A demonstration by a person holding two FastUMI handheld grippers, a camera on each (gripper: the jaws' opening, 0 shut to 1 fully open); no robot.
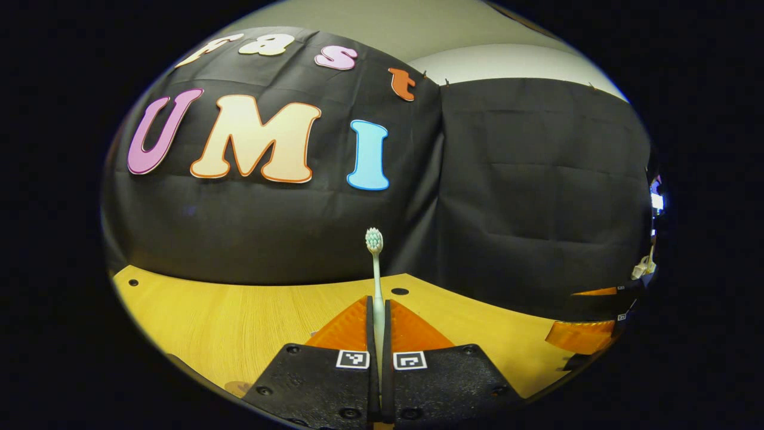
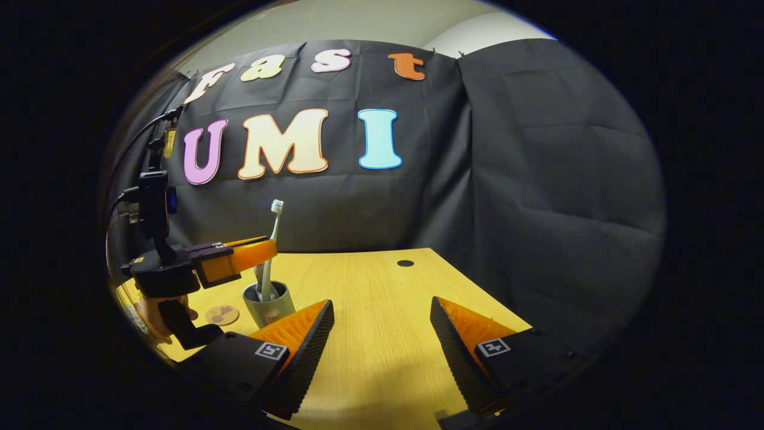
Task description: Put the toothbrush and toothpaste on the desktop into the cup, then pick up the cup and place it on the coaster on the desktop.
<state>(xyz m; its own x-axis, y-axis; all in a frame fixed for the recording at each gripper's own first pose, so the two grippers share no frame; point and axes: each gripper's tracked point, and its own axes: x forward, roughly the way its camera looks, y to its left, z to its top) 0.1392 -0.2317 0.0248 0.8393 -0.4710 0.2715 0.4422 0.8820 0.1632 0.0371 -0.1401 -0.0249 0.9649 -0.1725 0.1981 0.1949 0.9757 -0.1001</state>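
Observation:
In the left gripper view my left gripper [image 1: 378, 303] is shut on the pale toothbrush [image 1: 375, 263], which stands upright with its bristle head on top. The right gripper view shows that same left gripper [image 2: 270, 248] holding the toothbrush [image 2: 275, 218] over the grey cup [image 2: 270, 306], the handle's lower end reaching down inside it. A pale thing stands in the cup beside the handle; I cannot tell what it is. A round brown coaster [image 2: 222, 315] lies just left of the cup. My right gripper [image 2: 382, 334] hovers open over the wooden table, right of the cup, holding nothing.
The wooden table [image 2: 370, 286] has a dark round hole [image 2: 405, 263] near its back edge. The black cloth wall closes off the back and right. A hand [image 2: 152, 316] holds the left gripper at the table's left. The right gripper's fingers [image 1: 579, 335] show at the far right.

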